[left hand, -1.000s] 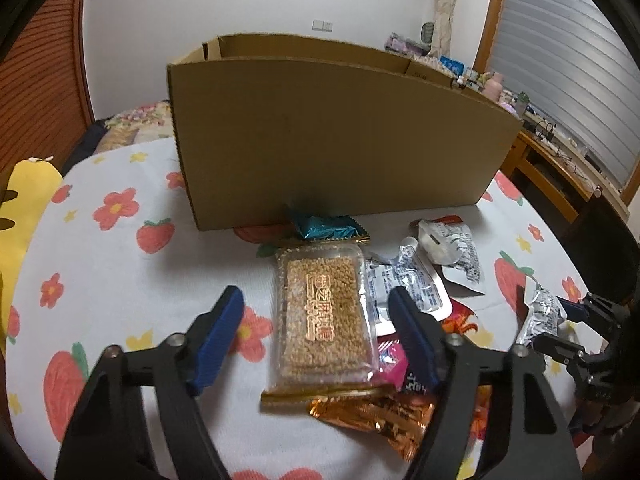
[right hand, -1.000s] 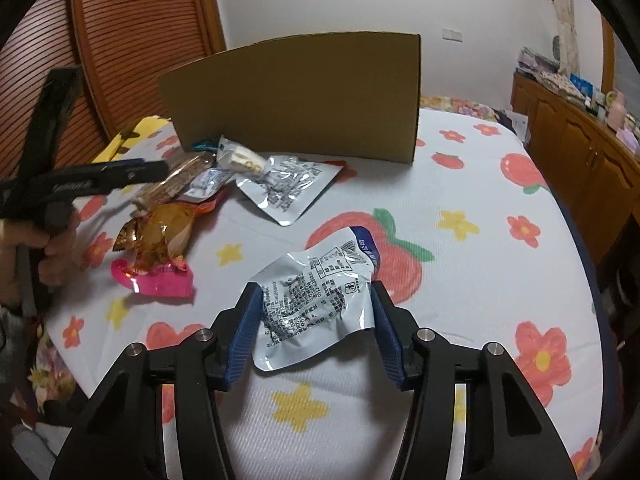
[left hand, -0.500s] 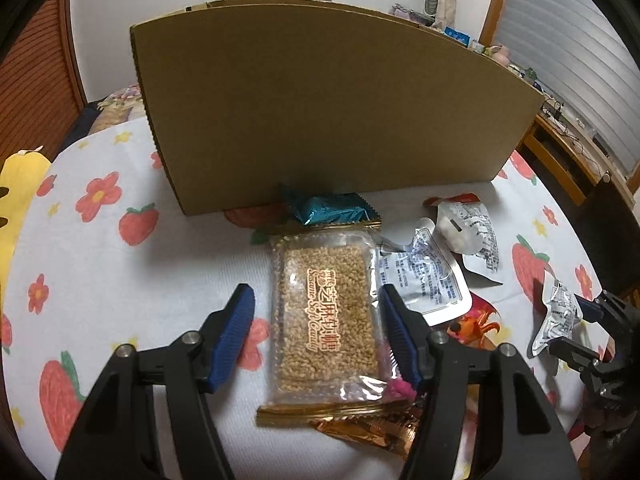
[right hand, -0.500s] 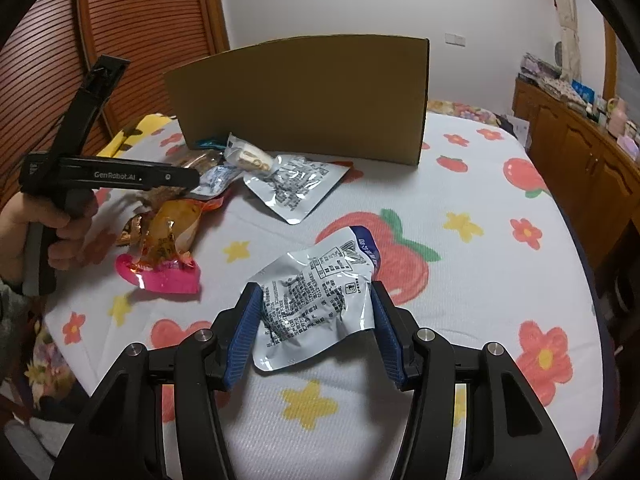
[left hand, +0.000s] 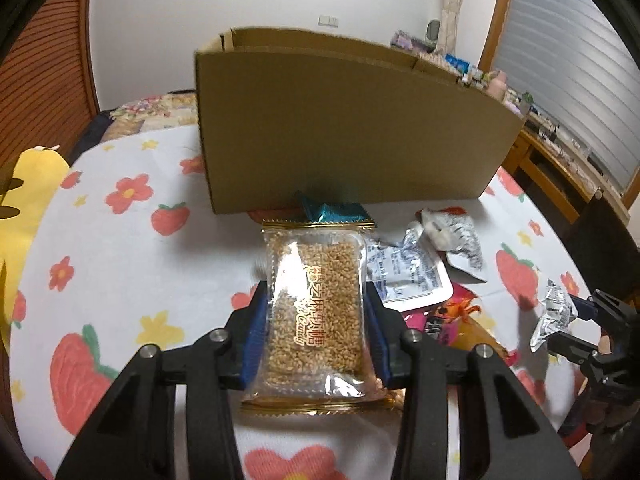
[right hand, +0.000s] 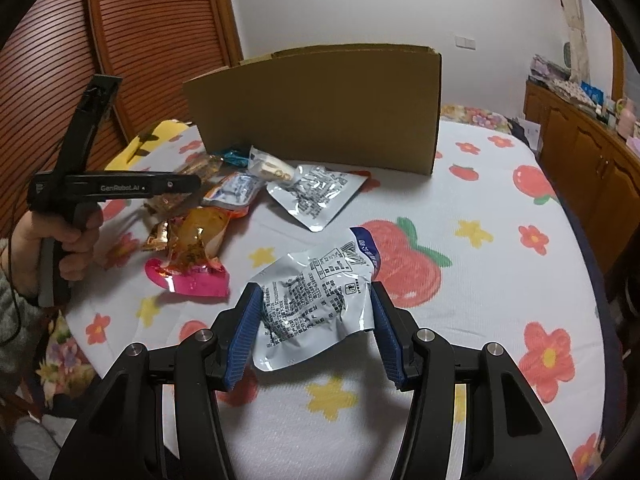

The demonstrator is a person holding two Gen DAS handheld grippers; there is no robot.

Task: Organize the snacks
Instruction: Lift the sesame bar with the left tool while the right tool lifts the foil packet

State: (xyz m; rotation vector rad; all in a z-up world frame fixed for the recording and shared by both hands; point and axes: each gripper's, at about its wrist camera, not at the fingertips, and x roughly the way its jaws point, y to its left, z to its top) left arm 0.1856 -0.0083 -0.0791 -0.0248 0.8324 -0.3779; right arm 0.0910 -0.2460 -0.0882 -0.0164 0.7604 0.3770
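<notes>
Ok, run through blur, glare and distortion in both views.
Left wrist view: fisheye bends the cardboard box top edge; glare on the sesame bar wrapper; motion blur around the right gripper. Right wrist view: sharper, dark corners, glare on the silver pouch.

We note a white wall (right hand: pixel 360 0), a slatted wooden door (right hand: pixel 152 40), a wooden cabinet (right hand: pixel 580 136), a shuttered window (left hand: pixel 568 60), and a flower-print cloth (right hand: pixel 500 240) covering the worktop.

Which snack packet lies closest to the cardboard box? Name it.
The teal packet: it lies right at the foot of the cardboard box, beyond the sesame bar in the left gripper; the silver pouches lie farther out.
</notes>
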